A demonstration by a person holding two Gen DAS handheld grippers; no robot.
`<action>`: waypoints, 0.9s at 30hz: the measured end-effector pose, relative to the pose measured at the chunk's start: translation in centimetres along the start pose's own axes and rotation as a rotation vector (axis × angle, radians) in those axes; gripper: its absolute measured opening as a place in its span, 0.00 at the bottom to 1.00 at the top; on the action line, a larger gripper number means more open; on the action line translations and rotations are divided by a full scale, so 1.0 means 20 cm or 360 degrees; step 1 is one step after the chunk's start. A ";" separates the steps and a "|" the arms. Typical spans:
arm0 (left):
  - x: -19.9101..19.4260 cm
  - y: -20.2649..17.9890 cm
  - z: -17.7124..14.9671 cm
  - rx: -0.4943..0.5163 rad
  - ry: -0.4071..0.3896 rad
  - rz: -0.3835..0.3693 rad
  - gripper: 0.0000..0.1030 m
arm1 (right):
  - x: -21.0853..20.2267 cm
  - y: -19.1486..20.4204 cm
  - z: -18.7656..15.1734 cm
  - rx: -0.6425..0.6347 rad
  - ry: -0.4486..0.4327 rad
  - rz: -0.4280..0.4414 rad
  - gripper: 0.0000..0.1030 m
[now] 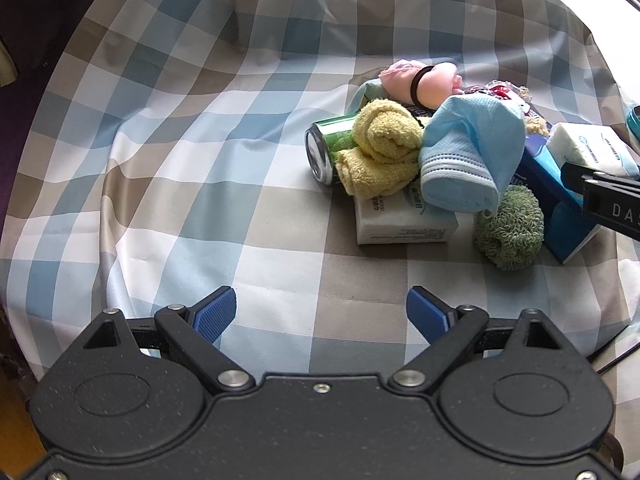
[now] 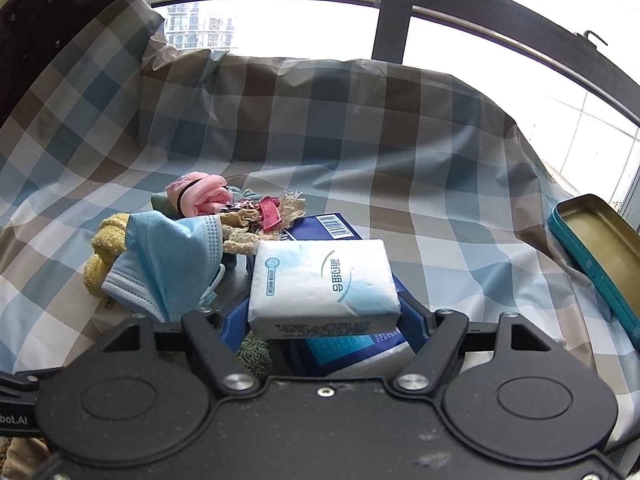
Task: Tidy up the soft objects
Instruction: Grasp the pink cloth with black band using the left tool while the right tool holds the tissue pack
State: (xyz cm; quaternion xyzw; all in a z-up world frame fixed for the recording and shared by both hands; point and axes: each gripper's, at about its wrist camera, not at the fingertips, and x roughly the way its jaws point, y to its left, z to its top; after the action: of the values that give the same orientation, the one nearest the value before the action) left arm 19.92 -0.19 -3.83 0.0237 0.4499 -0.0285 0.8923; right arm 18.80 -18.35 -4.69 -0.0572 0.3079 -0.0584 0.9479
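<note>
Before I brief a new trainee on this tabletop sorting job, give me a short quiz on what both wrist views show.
1. True or false: the left gripper holds the rolled yellow terry towel.
2. What lies between the right gripper's jaws? A) white tissue pack B) crumpled blue face mask C) green can
3. Fill in: a black hair tie rings the ____ cloth bundle.

Key: 1 false, jaws open and empty. 2 A. 3 pink.
</note>
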 end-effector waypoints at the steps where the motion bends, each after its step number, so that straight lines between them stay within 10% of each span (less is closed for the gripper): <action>1: -0.01 -0.01 0.01 0.0007 -0.0006 -0.0005 0.87 | -0.01 -0.01 0.00 0.0019 -0.0001 0.0002 0.71; 16: -0.09 -0.06 0.48 0.0126 -0.0334 -0.0075 0.90 | -0.09 -0.15 -0.05 0.0243 -0.0006 0.0050 0.72; 27: 0.20 -0.19 0.71 0.0410 -0.0252 -0.0277 0.90 | -0.09 -0.20 -0.06 0.0319 0.0011 0.0098 0.72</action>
State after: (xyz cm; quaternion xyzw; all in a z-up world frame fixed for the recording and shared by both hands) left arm 33.34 -5.08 1.29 0.0964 0.3712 -0.1648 0.9087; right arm 16.24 -22.08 -4.05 0.0478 0.3054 -0.0600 0.9491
